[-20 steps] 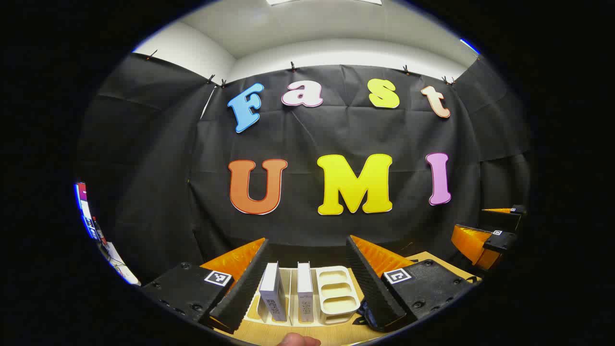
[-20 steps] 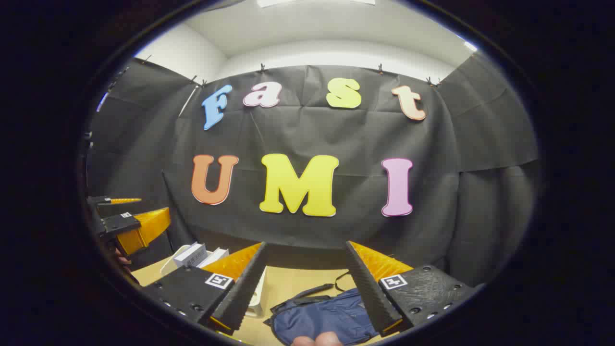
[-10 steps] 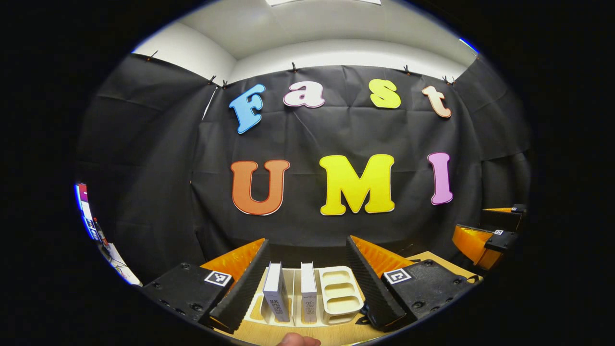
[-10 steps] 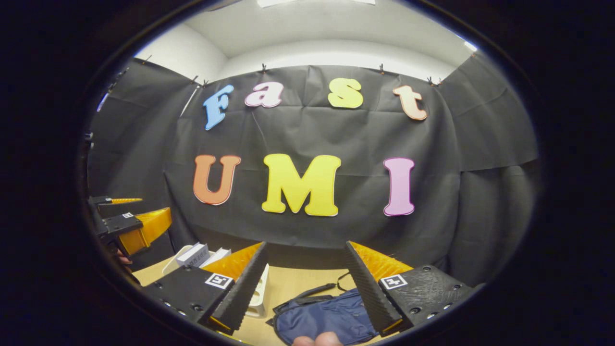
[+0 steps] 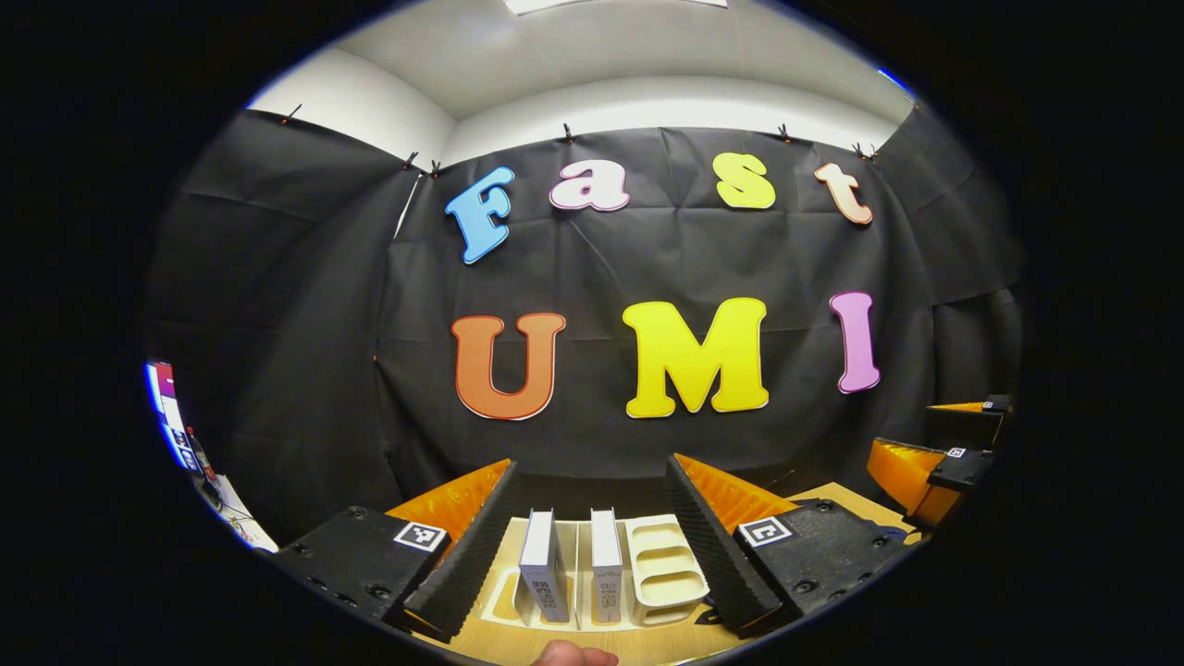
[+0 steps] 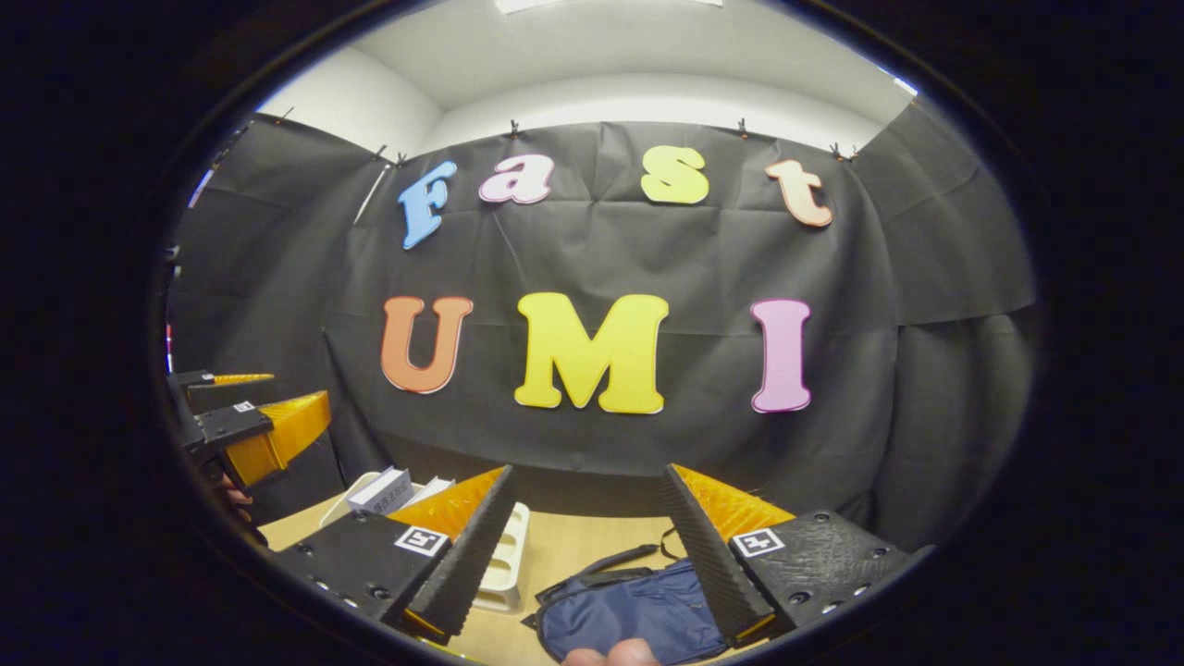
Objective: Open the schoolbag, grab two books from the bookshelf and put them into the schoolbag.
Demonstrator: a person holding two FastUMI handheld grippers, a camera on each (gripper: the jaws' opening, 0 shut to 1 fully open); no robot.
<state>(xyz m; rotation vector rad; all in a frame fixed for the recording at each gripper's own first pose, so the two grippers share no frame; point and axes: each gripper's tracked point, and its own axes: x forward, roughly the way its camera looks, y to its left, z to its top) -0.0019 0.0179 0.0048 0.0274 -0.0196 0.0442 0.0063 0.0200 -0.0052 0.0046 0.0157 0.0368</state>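
Wooden worktop [image 6: 573, 555] holds a soft blue schoolbag [image 6: 629, 615] beside a white bookshelf [image 5: 661, 573] with two upright books [image 5: 544, 564].
Both grippers, left gripper [image 5: 592, 481] and right gripper [image 6: 587, 486], are wide open and empty; the floppy bag looks best pulled by its zipper, the stiff, light books pinched by their spines.

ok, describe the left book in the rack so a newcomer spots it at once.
Start at the wooden table, in the left gripper view. On it sits a cream slotted bookshelf holding two upright white books. The left book stands nearest the empty end slot, with the other book between it and the empty slots on the right.
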